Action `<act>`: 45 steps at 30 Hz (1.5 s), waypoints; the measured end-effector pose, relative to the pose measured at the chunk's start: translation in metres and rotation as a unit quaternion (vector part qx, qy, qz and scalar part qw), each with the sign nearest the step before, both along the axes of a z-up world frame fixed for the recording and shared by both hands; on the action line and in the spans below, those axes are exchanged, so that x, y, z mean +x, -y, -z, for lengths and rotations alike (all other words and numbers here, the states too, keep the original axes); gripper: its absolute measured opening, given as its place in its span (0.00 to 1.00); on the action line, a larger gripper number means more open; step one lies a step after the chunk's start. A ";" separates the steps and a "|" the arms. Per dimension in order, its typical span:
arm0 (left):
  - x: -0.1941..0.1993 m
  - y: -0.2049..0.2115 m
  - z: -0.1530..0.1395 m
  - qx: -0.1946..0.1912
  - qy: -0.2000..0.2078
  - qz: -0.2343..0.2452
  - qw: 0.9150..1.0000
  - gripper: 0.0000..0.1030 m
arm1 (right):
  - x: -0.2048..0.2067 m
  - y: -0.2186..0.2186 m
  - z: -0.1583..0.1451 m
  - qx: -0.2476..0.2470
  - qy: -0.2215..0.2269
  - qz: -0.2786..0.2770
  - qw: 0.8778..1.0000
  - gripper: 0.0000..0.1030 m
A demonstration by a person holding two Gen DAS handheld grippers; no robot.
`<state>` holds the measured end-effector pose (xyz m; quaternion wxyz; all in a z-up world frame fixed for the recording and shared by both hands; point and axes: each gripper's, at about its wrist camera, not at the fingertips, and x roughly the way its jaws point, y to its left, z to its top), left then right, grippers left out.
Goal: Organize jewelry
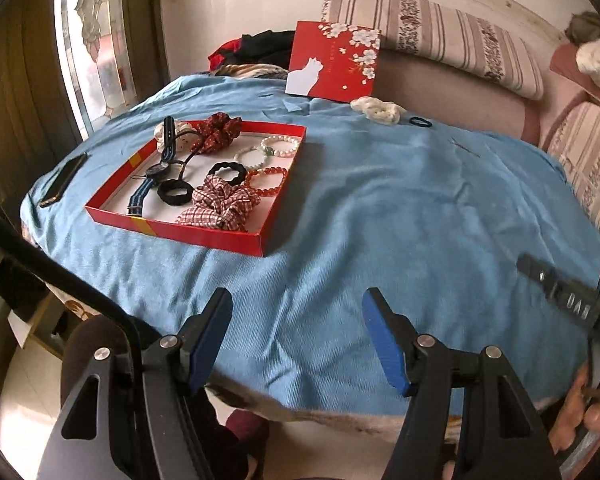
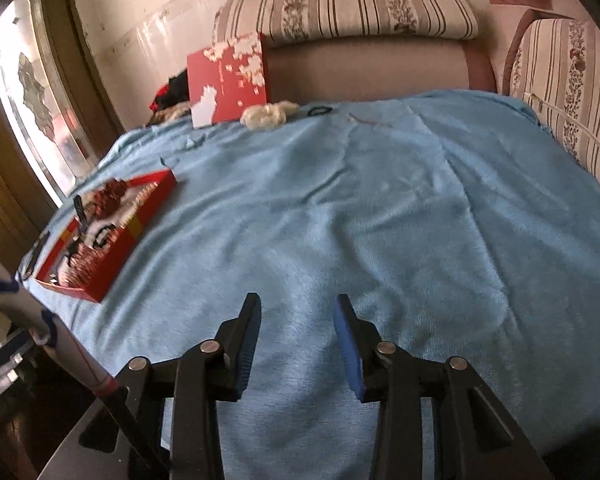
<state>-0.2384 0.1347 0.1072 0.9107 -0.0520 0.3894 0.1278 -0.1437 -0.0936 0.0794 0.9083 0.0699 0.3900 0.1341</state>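
Observation:
A shallow red box tray (image 1: 204,236) lies on the blue cloth (image 1: 380,208) at the left. It holds a checked scrunchie (image 1: 220,204), a dark red scrunchie (image 1: 216,130), black hair ties (image 1: 175,192), bead bracelets (image 1: 266,178) and a striped-strap watch (image 1: 156,170). A white scrunchie (image 1: 378,108) and a small dark hair tie (image 1: 420,121) lie loose at the far edge. My left gripper (image 1: 296,300) hangs open and empty over the near cloth, well short of the tray. My right gripper (image 2: 298,306) is also open and empty, with the tray (image 2: 132,236) far to its left.
The red box lid (image 1: 334,62) with a white cat leans against a sofa cushion behind the table. A phone (image 1: 64,180) lies left of the tray. Striped cushions (image 2: 348,8) line the back and right. A window (image 2: 32,92) is at the left. Dark clothes (image 1: 260,48) are piled beyond the table.

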 end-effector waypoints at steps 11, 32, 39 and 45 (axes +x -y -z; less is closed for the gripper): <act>-0.036 0.007 -0.005 0.026 0.014 0.012 0.999 0.65 | -0.021 -0.015 -0.018 -0.036 0.046 0.007 0.998 0.43; -0.004 -0.091 0.010 -0.045 -0.030 -0.058 0.997 0.69 | -0.007 -0.080 0.006 -0.120 0.005 -0.060 0.991 0.48; 0.004 -0.124 0.007 -0.041 -0.026 -0.081 0.996 0.70 | 0.021 -0.132 -0.002 -0.111 -0.016 -0.104 0.988 0.48; 0.010 -0.143 0.015 -0.047 -0.030 -0.093 0.994 0.72 | 0.055 -0.188 -0.012 -0.091 -0.024 -0.142 0.985 0.48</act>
